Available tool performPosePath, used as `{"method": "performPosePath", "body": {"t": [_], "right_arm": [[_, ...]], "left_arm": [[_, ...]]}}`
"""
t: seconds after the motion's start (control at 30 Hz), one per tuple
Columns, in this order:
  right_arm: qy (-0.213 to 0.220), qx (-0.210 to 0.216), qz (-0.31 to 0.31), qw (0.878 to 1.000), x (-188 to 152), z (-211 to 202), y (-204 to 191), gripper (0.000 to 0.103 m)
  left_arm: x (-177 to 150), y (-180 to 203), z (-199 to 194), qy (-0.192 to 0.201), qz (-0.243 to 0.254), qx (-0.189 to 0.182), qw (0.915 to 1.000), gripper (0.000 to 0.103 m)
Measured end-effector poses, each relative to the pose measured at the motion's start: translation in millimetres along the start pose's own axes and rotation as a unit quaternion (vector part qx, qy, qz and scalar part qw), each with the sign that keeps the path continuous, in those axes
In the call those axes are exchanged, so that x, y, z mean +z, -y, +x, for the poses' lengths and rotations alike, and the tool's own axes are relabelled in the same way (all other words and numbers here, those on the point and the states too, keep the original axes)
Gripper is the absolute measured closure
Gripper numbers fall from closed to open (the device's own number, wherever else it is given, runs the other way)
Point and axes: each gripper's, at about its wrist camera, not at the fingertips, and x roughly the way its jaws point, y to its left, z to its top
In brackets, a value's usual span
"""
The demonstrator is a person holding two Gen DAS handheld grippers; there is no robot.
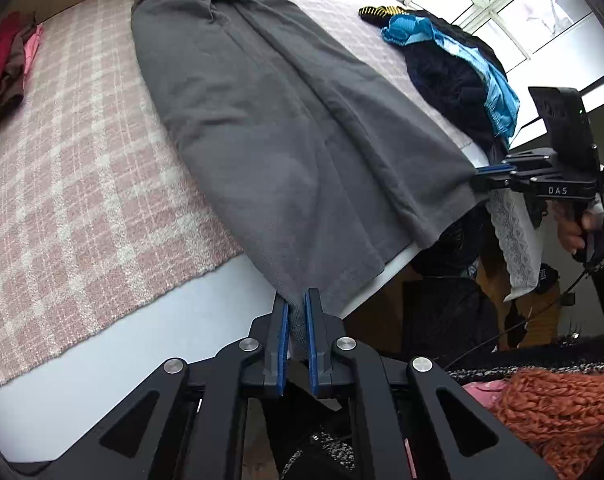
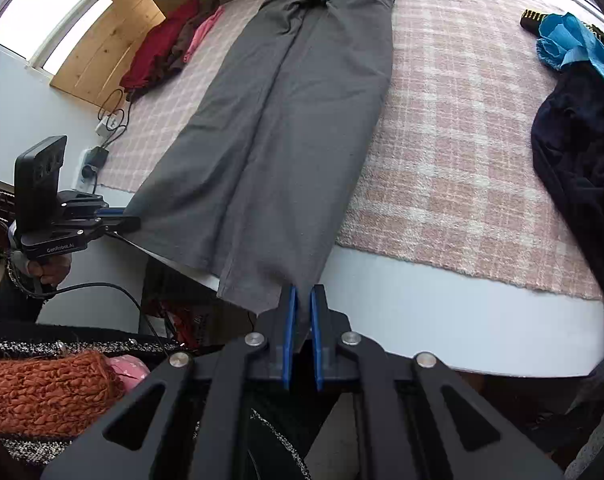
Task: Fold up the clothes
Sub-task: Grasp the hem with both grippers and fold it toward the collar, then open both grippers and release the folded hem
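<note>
Trousers of grey, soft woven cloth (image 1: 262, 128) lie stretched full length on the pink-and-white checked blanket (image 1: 74, 168), waistband far up the bed, both leg hems hanging just over the near white mattress edge (image 2: 441, 320). That long axis runs straight away from both grippers, so any fold that carries hems up to waistband travels along it, away from the person.

At the near edge the left gripper (image 1: 296, 312) has its blue pads nearly together, pinching the hem corner of the leg on its side; cloth is plainly bunched between them. The right gripper (image 2: 303, 308) sits at the other outer hem corner, jaws narrowed onto a thin fold of grey cloth that runs down between the pads; it looks gripped, though less tightly than on the left. Each gripper shows side-on in the other's camera, at opposite corners of the hem line, so neither is nearer: they hold the trouser end squarely between them.

Room up the bed looks free along the trousers themselves. Left of the trousers, near the waistband, sits a pile of dark red, brown and pink garments (image 2: 170, 40); right of them, a heap of navy and bright blue clothing (image 1: 453, 64), which lies near that leg's outer edge. An orange chunky-knit piece (image 1: 561, 408) lies below the mattress edge, beside the person.
</note>
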Motion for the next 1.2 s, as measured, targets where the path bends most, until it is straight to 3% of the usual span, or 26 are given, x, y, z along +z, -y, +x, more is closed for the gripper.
{"method": "performPosePath", "body": {"t": [0.07,0.1,0.2,0.33,0.47,0.57,0.6,0.7,0.8,1.0,1.1,1.2], "right_arm": [[-0.014,-0.028,0.001,1.000,-6.6,9.9,1.8,0.079],[-0.003,-0.021,0.007,1.000,-9.9,9.3,3.5,0.078],[0.029,0.009,0.031,0.999,-17.2,4.4,11.4,0.056],[0.049,0.009,0.051,0.997,-15.3,12.1,21.5,0.056],[0.028,-0.004,0.025,0.999,-10.8,30.4,12.5,0.056],[0.022,-0.007,-0.002,1.000,-9.6,38.3,2.3,0.056],[0.022,-0.005,-0.009,1.000,-8.9,39.5,-0.2,0.058],[0.014,0.024,-0.012,1.000,-2.4,42.4,-1.3,0.095],[0.030,0.088,0.013,0.996,10.4,28.0,5.7,0.096],[0.107,0.168,0.036,0.979,74.1,-35.6,19.8,0.096],[0.125,0.164,0.031,0.978,130.1,-51.6,23.8,0.096],[0.114,0.137,0.028,0.984,197.9,-43.6,33.2,0.092]], "left_arm": [[-3.7,-5.1,5.5,-0.010,-0.022,0.003,0.9997,0.096],[-4.2,-8.5,0.8,-0.001,-0.035,-0.005,0.9994,0.096],[-3.9,-14.0,-13.1,0.017,-0.055,-0.006,0.9984,0.089],[-2.4,-23.4,-18.9,0.026,-0.081,-0.006,0.9964,0.083],[-1.9,-21.6,4.8,-0.011,-0.075,-0.006,0.9971,0.082],[-2.7,-18.5,18.3,-0.029,-0.065,-0.012,0.9974,0.090],[-2.5,-18.1,20.8,-0.031,-0.063,-0.016,0.9974,0.097],[1.9,-19.9,17.9,-0.022,-0.074,-0.043,0.9961,0.098],[14.9,-22.3,0.8,-0.003,-0.083,-0.071,0.9940,0.098],[78.4,-38.7,-48.6,0.064,-0.089,-0.089,0.9901,0.098],[125.8,-59.0,-70.6,0.105,-0.086,-0.075,0.9879,0.098],[185.4,-84.1,-61.9,0.123,-0.085,-0.032,0.9883,0.093]]}}
